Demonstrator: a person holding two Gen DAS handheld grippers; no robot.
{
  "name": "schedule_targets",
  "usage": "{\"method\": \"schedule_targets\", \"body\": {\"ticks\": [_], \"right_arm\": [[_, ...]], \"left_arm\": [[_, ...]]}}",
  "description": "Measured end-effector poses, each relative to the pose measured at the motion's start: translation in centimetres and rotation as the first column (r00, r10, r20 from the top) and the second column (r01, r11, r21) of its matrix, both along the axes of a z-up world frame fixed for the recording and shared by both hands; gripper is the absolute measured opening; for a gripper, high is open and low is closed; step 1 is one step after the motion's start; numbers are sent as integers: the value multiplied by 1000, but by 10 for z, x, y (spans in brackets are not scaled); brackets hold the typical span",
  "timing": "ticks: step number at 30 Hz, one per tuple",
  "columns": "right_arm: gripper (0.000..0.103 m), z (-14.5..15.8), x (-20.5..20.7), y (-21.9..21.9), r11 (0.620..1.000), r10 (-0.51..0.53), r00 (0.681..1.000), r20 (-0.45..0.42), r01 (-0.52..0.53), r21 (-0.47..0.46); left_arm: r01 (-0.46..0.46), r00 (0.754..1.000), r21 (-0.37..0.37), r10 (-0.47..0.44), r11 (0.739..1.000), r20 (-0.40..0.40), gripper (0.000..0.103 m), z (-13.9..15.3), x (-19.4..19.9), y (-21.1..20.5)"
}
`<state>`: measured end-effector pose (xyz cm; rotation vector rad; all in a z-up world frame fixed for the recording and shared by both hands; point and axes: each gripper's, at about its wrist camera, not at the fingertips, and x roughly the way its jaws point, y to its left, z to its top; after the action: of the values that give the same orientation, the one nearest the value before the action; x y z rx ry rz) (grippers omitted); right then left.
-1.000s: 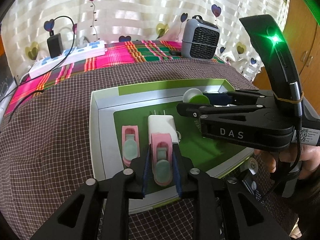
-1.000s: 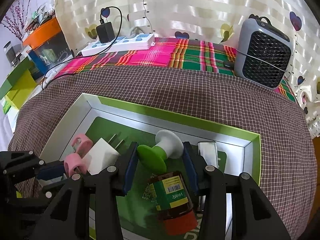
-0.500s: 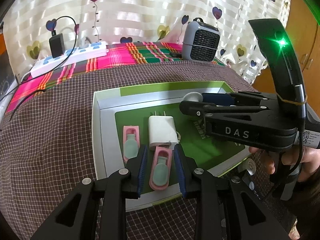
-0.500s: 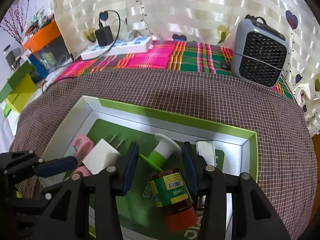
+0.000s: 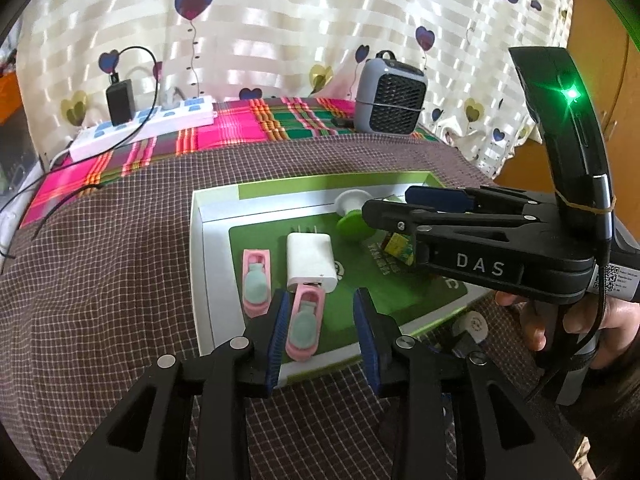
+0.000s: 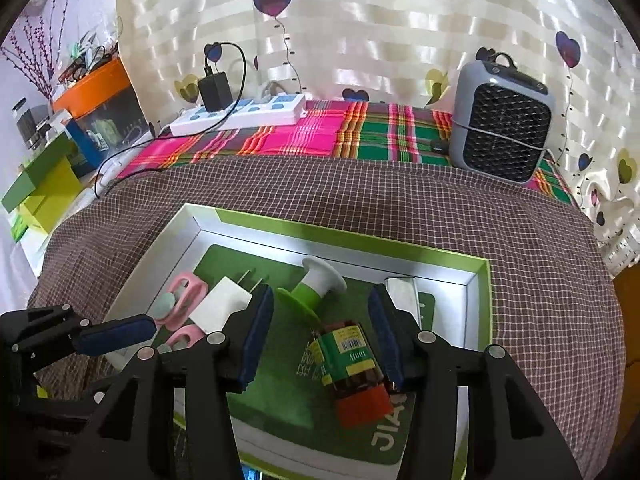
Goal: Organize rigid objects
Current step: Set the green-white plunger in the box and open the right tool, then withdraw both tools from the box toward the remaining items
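A shallow green and white tray (image 5: 208, 280) lies on the checked cloth. In it are two pink clips, a white charger (image 5: 310, 258), a green and white spool (image 6: 316, 288), a brown bottle with a red cap (image 6: 352, 364) and a silver piece (image 6: 404, 296). My left gripper (image 5: 320, 320) stands over the tray's near rim with its jaws opening. One pink clip (image 5: 304, 324) lies between them, free of the right pad; the other clip (image 5: 256, 284) lies to its left. My right gripper (image 6: 320, 312) hovers above the spool and bottle, jaws opening, gripping nothing.
A grey fan heater (image 6: 502, 128) and a white power strip (image 6: 240, 114) with a black adapter stand at the back by the curtain. Coloured boxes (image 6: 48, 188) crowd the left side. A hand (image 5: 532, 320) holds the right gripper beside the tray.
The left jaws have let go of the pink clip, which now lies in the tray. The right jaws released the spool, widened and rose a little; the spool now rests on the tray floor.
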<state>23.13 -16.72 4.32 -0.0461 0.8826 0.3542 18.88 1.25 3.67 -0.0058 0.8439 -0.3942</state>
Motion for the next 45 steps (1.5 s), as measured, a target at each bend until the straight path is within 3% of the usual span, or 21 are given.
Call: {"method": "schedule_targets", "body": {"ticks": [20, 31, 45], "right_arm": [[51, 22, -54, -23, 998, -55, 996, 65, 52, 42], [51, 16, -84, -46, 992, -120, 990, 71, 116, 51], [51, 4, -121, -54, 992, -112, 991, 73, 107, 60]], "left_arm": [[-24, 999, -22, 25, 999, 38, 34, 13, -42, 10], [-42, 999, -34, 43, 999, 31, 36, 8, -59, 17], [-27, 999, -48, 28, 999, 24, 36, 1, -82, 14]]}}
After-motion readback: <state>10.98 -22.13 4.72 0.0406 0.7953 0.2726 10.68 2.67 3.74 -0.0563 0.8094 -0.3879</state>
